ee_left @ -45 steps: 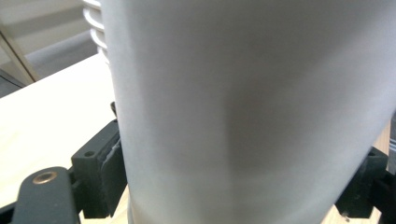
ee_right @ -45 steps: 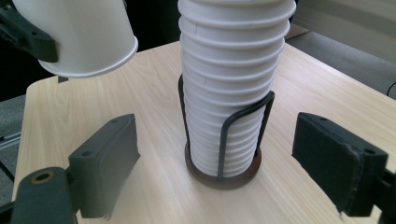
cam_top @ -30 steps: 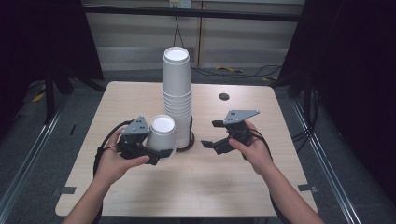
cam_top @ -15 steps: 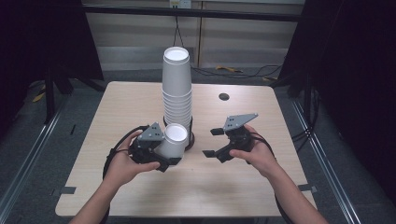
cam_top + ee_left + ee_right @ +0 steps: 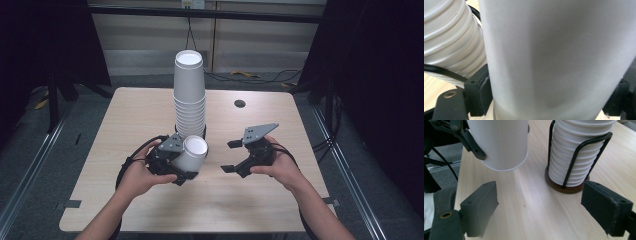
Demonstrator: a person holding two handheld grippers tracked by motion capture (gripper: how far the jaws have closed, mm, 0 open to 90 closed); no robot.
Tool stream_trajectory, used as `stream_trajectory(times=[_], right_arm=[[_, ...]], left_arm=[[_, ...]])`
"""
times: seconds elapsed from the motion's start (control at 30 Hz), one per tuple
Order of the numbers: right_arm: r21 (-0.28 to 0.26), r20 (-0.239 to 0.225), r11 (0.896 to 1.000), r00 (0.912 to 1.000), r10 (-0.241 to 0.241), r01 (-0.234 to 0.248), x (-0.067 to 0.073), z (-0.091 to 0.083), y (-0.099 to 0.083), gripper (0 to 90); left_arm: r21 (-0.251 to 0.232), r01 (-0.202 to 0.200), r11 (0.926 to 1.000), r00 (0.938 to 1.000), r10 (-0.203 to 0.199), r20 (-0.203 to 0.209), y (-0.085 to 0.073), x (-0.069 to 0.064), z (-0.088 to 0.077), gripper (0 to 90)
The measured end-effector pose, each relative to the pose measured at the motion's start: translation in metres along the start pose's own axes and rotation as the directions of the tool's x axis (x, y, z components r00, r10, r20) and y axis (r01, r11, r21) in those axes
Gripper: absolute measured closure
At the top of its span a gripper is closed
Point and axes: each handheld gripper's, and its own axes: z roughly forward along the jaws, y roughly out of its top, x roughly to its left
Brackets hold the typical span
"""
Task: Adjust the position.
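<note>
A single white paper cup [image 5: 196, 149] is tilted over the table just in front of the tall stack of white cups [image 5: 189, 95]. My left gripper [image 5: 184, 161] is shut on it. Its jaws have just been closing on the cup's wall, and its pads [image 5: 481, 92] press on the cup [image 5: 554, 57]. The stack [image 5: 576, 152] stands in a black wire holder [image 5: 571, 167] on a round dark base. My right gripper [image 5: 231, 156] is held to the right of the stack, open, with nothing between its fingers [image 5: 480, 206]. Seen from there, the held cup [image 5: 499, 142] hangs above the wood.
The light wooden table [image 5: 150, 115] has a small dark hole [image 5: 240, 104] at the back right. A black cable [image 5: 131, 157] loops beside my left hand. Dark floor and metal rails surround the table.
My left gripper has carried the cup to the right and a little nearer, up against the foot of the stack, and the cup now leans more. The right gripper has stayed put.
</note>
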Motion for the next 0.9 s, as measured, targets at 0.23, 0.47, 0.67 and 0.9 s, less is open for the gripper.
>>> stream_trajectory(times=[0.23, 0.47, 0.67, 0.9], right_arm=[[0.008, -0.019, 1.000, 0.9998, -0.006, 0.006, -0.001, -0.002, -0.002, 13.5], [0.015, -0.038, 1.000, 0.9990, -0.025, 0.025, 0.000, -0.006, -0.006, 13.5], [0.014, -0.052, 0.999, 0.9982, -0.029, 0.030, 0.000, -0.010, -0.007, 13.4], [0.033, -0.077, 0.998, 0.9955, -0.055, 0.058, 0.003, -0.007, -0.004, 13.5]], left_arm=[[0.053, -0.034, 0.9980, 0.9993, 0.034, 0.016, 0.008, -0.001, 0.008, 16.8], [0.097, -0.048, 0.9942, 0.9985, 0.045, 0.030, 0.015, 0.000, 0.016, 17.2], [0.138, -0.081, 0.9871, 0.9961, 0.076, 0.046, 0.022, -0.003, 0.021, 17.2], [0.189, -0.092, 0.9777, 0.9952, 0.085, 0.049, 0.026, -0.003, 0.023, 17.3]])
